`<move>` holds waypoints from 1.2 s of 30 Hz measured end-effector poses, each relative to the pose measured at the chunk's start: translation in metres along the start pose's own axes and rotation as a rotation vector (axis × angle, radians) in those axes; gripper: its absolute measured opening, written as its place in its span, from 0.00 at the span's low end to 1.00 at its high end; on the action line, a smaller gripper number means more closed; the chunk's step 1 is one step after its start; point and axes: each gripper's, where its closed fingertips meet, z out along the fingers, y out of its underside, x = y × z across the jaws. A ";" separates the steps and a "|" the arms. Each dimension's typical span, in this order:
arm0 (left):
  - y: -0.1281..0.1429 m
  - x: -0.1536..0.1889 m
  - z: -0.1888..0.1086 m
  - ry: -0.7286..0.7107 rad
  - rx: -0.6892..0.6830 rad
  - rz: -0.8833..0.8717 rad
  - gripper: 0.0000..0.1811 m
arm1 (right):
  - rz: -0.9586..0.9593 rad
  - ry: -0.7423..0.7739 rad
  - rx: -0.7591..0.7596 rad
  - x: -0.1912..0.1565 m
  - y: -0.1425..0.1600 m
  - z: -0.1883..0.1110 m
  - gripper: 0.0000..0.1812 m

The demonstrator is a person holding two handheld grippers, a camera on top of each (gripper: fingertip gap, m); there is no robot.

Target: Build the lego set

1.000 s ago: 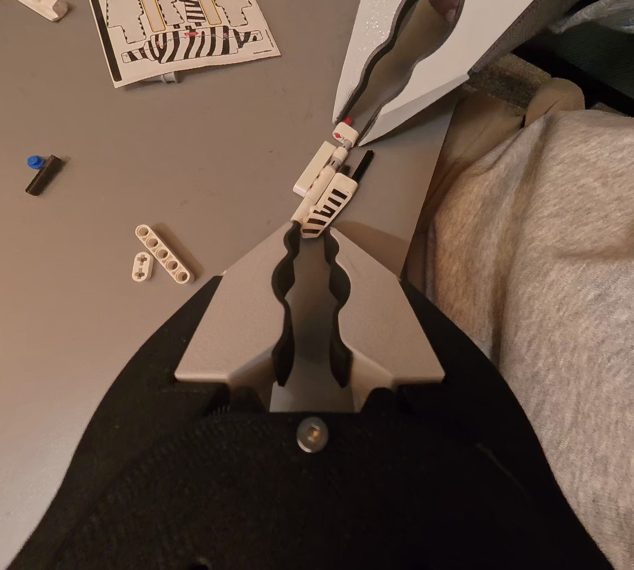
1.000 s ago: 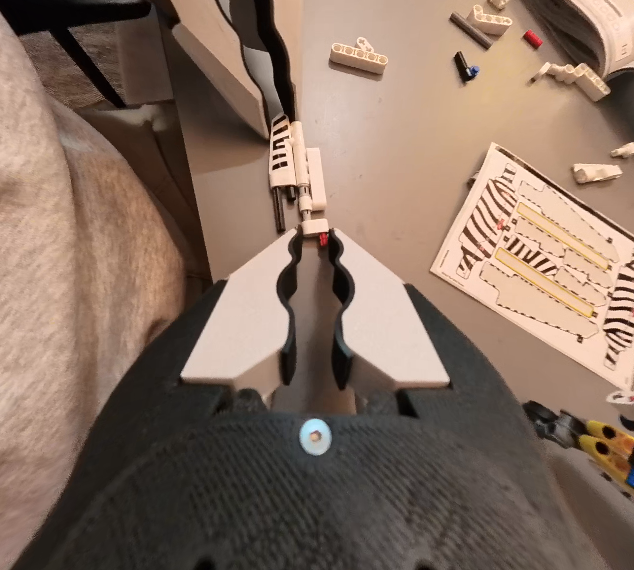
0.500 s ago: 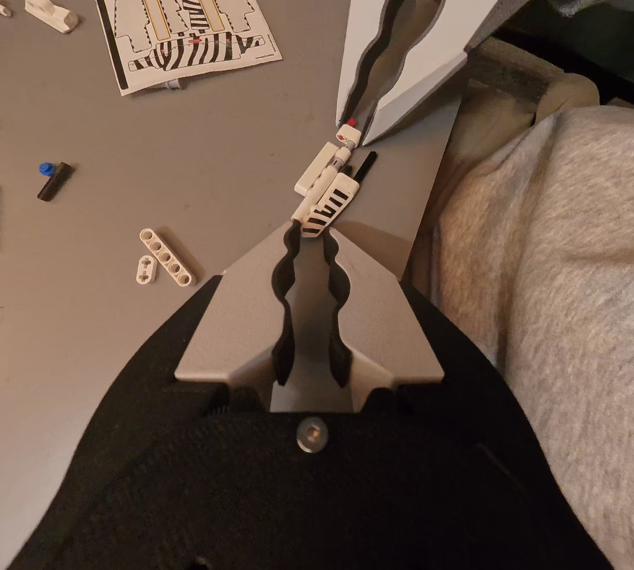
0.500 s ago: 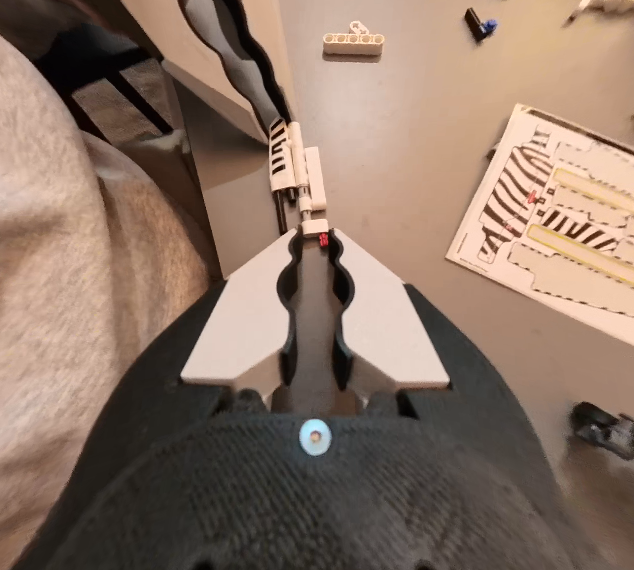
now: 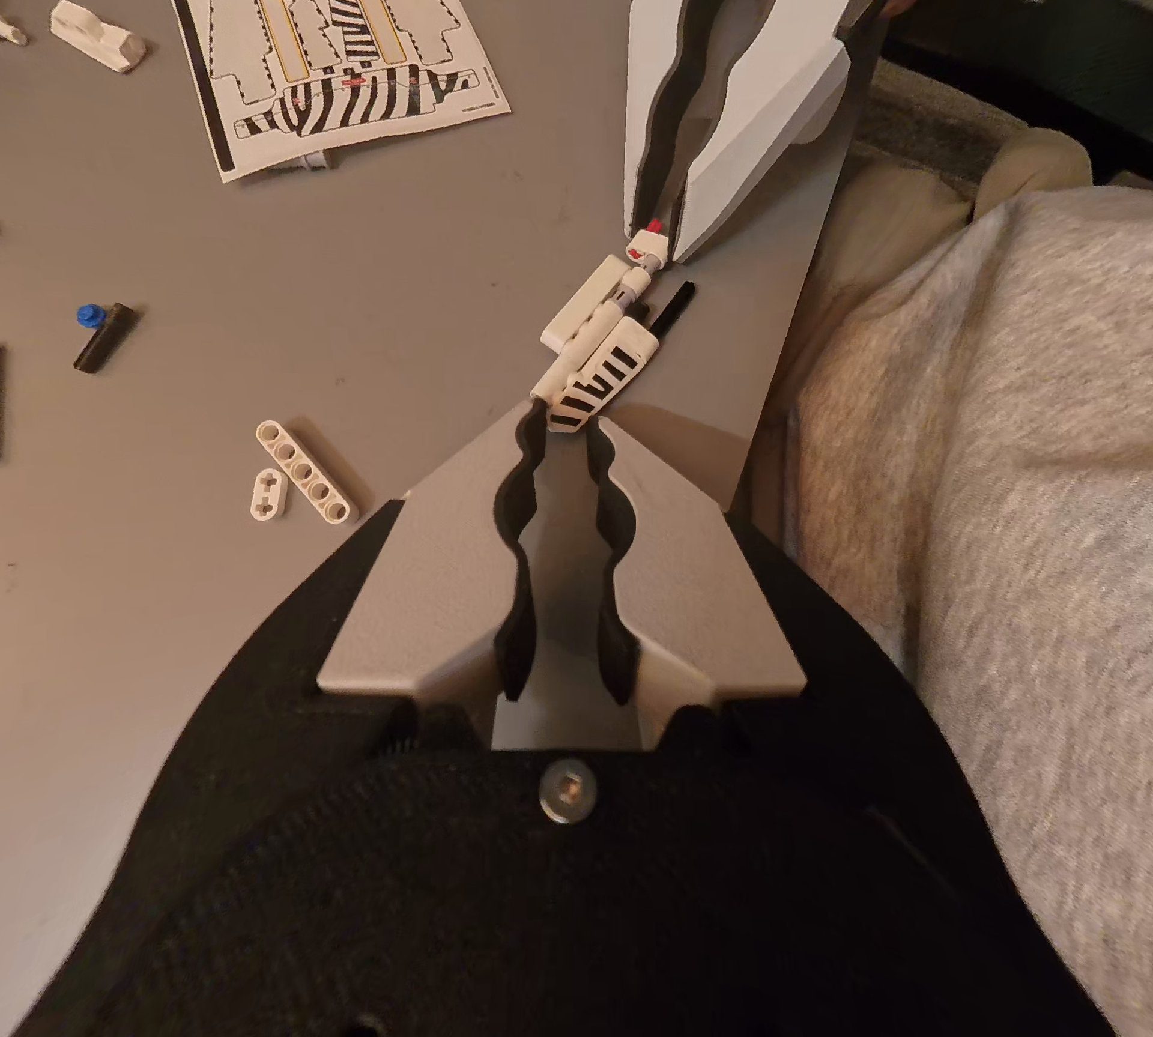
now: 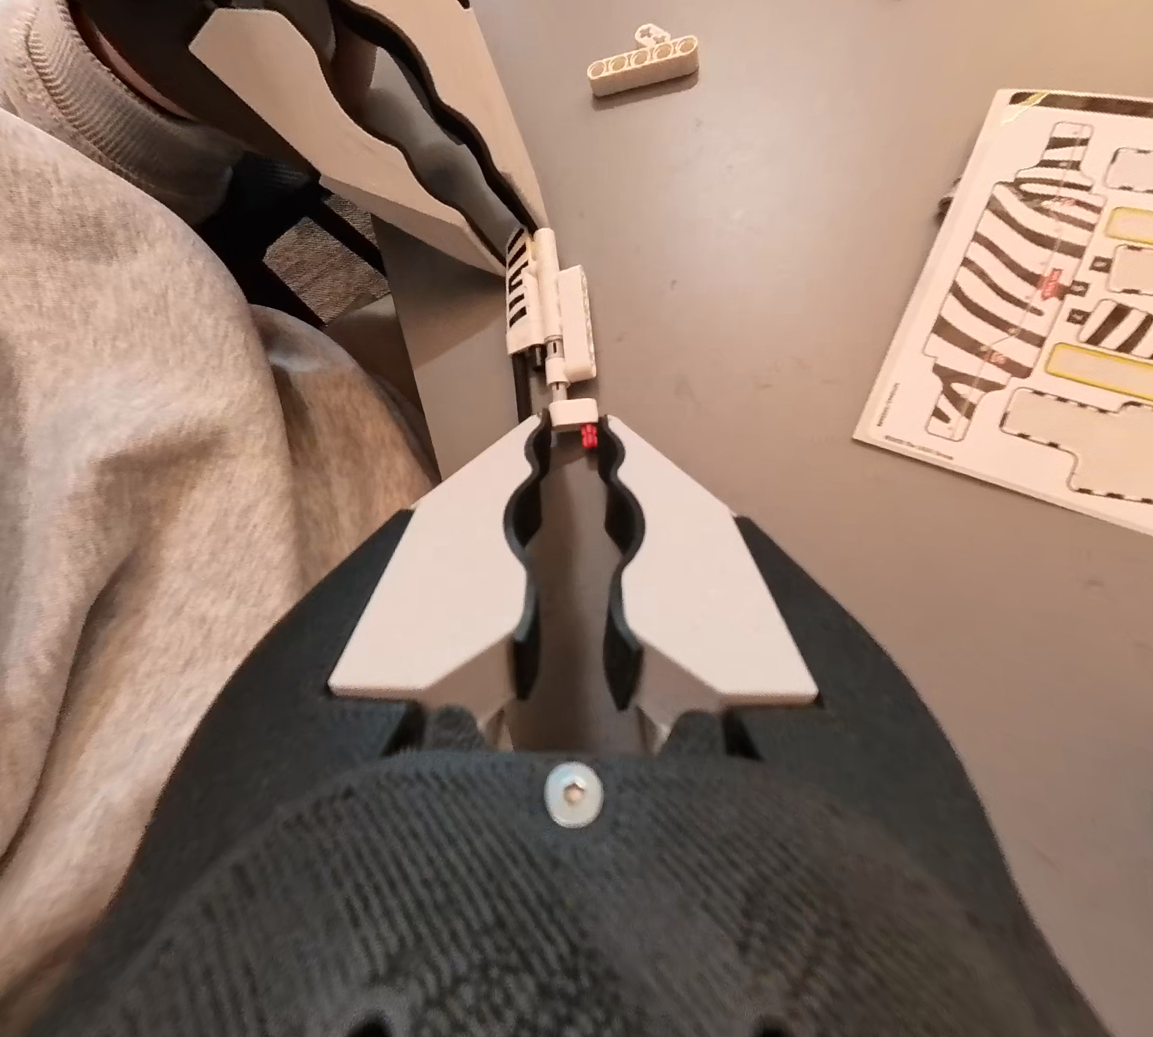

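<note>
White lego assembly (image 5: 599, 346) with a zebra-striped panel is held between both grippers near the grey table (image 5: 387, 271) edge.
Left gripper (image 5: 564, 420) clamps the striped end; right gripper (image 6: 574, 424) clamps the small white end block with its red pin. Beside it lie a white beam (image 5: 309, 472) and the sticker sheet (image 5: 324, 21).

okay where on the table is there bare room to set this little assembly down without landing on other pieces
The widest bare patch of grey table lies between the sticker sheet, the blue-and-black pin and the white five-hole beam. Another, in the right wrist view, runs between the assembly and the sheet. It is crowded at the table's near edge, where both grippers hold the assembly.
</note>
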 end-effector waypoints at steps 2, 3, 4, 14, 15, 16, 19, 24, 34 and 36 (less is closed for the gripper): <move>0.000 0.000 0.000 0.001 0.000 0.004 0.06 | -0.004 0.005 -0.008 0.000 0.000 0.000 0.07; 0.000 0.001 0.000 0.001 0.000 0.006 0.06 | -0.014 0.016 -0.016 0.000 0.000 0.000 0.07; 0.000 0.001 0.000 0.002 0.000 0.007 0.06 | -0.032 0.034 -0.024 0.000 0.001 0.001 0.07; 0.000 0.002 0.000 0.009 -0.003 0.013 0.06 | -0.372 0.313 -0.128 0.006 0.001 0.001 0.07; 0.000 0.002 0.000 0.009 -0.003 0.012 0.06 | -0.398 0.326 -0.128 0.006 0.000 0.002 0.07; 0.000 0.002 0.000 0.010 -0.003 0.010 0.06 | -0.424 0.327 -0.123 0.005 0.000 0.001 0.07; 0.001 0.002 0.000 0.018 -0.002 0.000 0.06 | -0.505 0.316 -0.071 0.002 -0.001 0.000 0.07; 0.001 0.001 0.000 0.025 -0.004 -0.009 0.06 | -0.603 0.402 -0.027 0.004 -0.005 -0.001 0.07; 0.001 0.001 0.000 0.019 -0.002 -0.002 0.06 | -0.401 0.287 0.017 0.000 0.000 0.002 0.07; 0.001 0.001 0.000 0.016 -0.001 -0.001 0.06 | -0.306 0.230 0.056 0.000 -0.002 -0.001 0.07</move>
